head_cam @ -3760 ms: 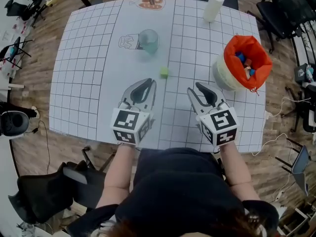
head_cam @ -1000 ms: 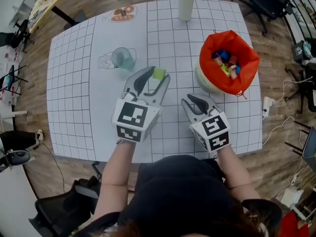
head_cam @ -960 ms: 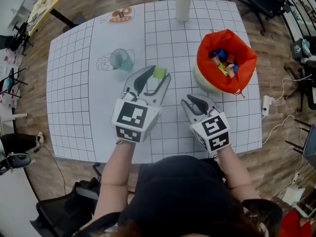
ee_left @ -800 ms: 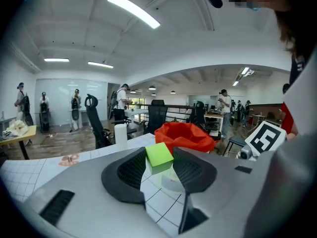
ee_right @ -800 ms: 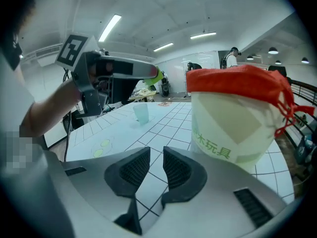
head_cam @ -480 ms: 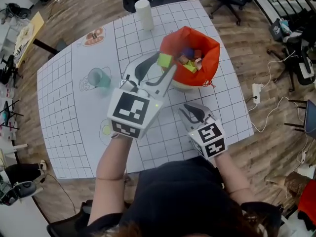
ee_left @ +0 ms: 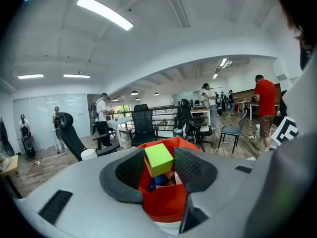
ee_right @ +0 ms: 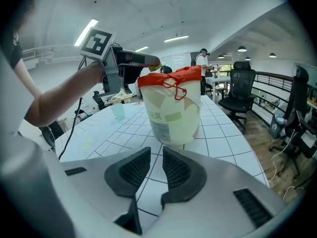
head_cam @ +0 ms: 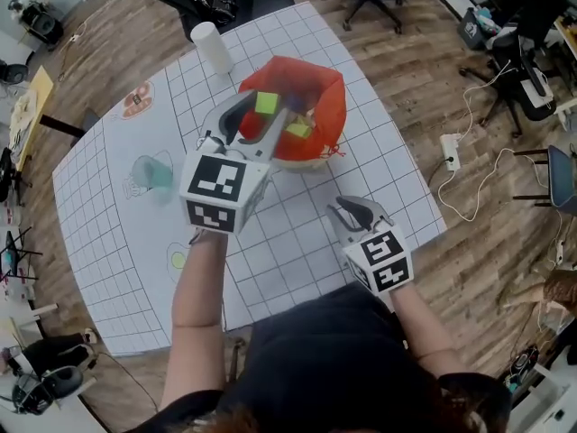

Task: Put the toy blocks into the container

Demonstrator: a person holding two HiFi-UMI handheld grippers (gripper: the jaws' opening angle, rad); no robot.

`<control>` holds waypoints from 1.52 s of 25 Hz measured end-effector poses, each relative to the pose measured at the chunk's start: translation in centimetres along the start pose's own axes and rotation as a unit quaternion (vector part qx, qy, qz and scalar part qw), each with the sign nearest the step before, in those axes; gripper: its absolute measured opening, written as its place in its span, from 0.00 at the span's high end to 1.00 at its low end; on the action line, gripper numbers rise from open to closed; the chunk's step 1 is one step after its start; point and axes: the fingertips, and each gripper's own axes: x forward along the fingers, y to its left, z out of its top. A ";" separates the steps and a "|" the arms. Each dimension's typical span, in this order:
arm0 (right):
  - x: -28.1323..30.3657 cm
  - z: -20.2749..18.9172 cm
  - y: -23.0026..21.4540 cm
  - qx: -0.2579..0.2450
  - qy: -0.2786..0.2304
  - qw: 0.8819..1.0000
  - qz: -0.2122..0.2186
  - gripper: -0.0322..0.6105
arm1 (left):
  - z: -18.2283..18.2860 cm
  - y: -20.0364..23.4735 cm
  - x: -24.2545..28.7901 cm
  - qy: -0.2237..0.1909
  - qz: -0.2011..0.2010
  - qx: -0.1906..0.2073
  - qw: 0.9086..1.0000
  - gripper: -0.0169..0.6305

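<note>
Since a second ago the lime-green cube toy block [head_cam: 266,104] has gone from low over the table, well short of the container, to up above the container's mouth. Container = white round tub lined with a red bag [head_cam: 326,106]; other coloured toy blocks [head_cam: 297,131] already lie inside.

In the left gripper view the green block [ee_left: 158,158] sits between the two pads, slightly tilted, with the red bag right behind and below it. Left gripper [head_cam: 267,108] holds it at the tips. Its jaws stand wide and have just been opening a little. Both pads still look to be touching the block, so it reads as held, release likely starting.

Step in hand, as a judgement: drop the block in. To do it well, the person should keep the tips over the middle of the tub, not over the near rim. Then open the jaws cleanly so the tilted cube does not catch a pad and tip out over the bag's edge. Staying clear of the soft red liner matters too, since it could fold.

Right gripper [head_cam: 359,213] hovers low over the white gridded table [head_cam: 297,242], near the tub's front side. Its jaws are a narrow gap apart with nothing between them. Right gripper view shows the tub [ee_right: 173,118] just ahead.
</note>
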 end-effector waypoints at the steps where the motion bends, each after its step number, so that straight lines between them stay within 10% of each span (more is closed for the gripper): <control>1: -0.2 -0.2 -0.2 0.002 0.001 1.000 -0.002 0.81 | 0.0 0.1 0.2 -0.005 0.006 0.001 1.000 0.66; 6: -0.6 -0.4 -0.7 0.004 0.000 1.000 -0.005 0.81 | 0.1 0.2 0.0 -0.017 0.018 -0.011 1.000 0.60; 19: -0.1 2.4 2.2 -0.030 -0.014 0.999 0.009 0.81 | -1.1 3.6 -9.6 -0.067 0.087 -0.093 0.990 0.85; 38: 1.9 6.6 8.1 -0.084 -0.044 0.995 0.009 0.83 | -13.0 6.0 -24.8 -0.032 0.208 -0.204 0.956 0.92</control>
